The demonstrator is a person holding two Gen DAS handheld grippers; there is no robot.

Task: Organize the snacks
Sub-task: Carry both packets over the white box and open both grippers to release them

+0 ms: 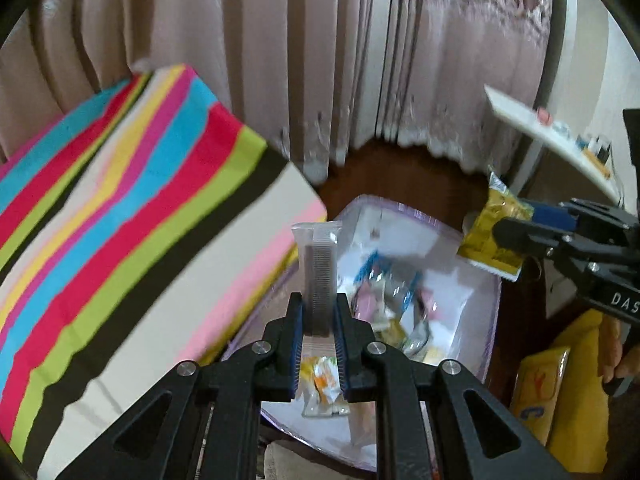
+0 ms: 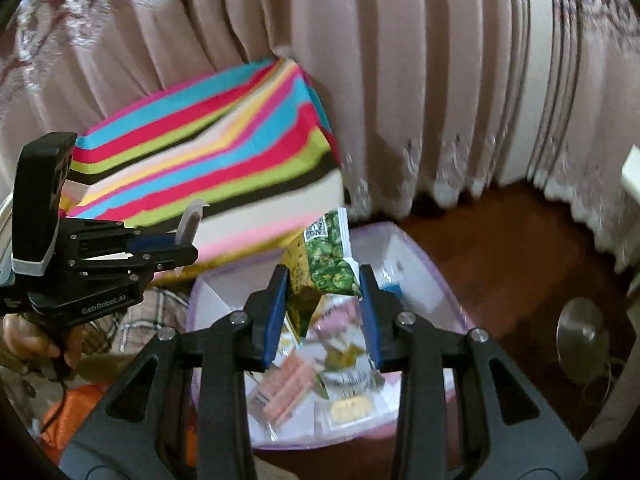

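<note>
My left gripper (image 1: 319,312) is shut on a clear-wrapped dark snack stick (image 1: 318,268), held upright above a white storage box with a lilac rim (image 1: 496,304). The box holds several small snack packets (image 1: 384,304). My right gripper (image 2: 323,292) is shut on a green-and-yellow pea snack bag (image 2: 326,264), held over the same box (image 2: 440,280), which shows pink wafer packets (image 2: 286,388) inside. The right gripper also shows at the right of the left wrist view (image 1: 520,236) with the yellow bag (image 1: 490,236). The left gripper shows at the left of the right wrist view (image 2: 188,240).
A bright striped cushion or box (image 1: 132,220) stands just left of the storage box. Pink curtains (image 1: 320,60) hang behind. The floor is dark wood (image 2: 500,248). A white shelf (image 1: 548,132) is at right. A yellow item (image 1: 576,392) lies lower right.
</note>
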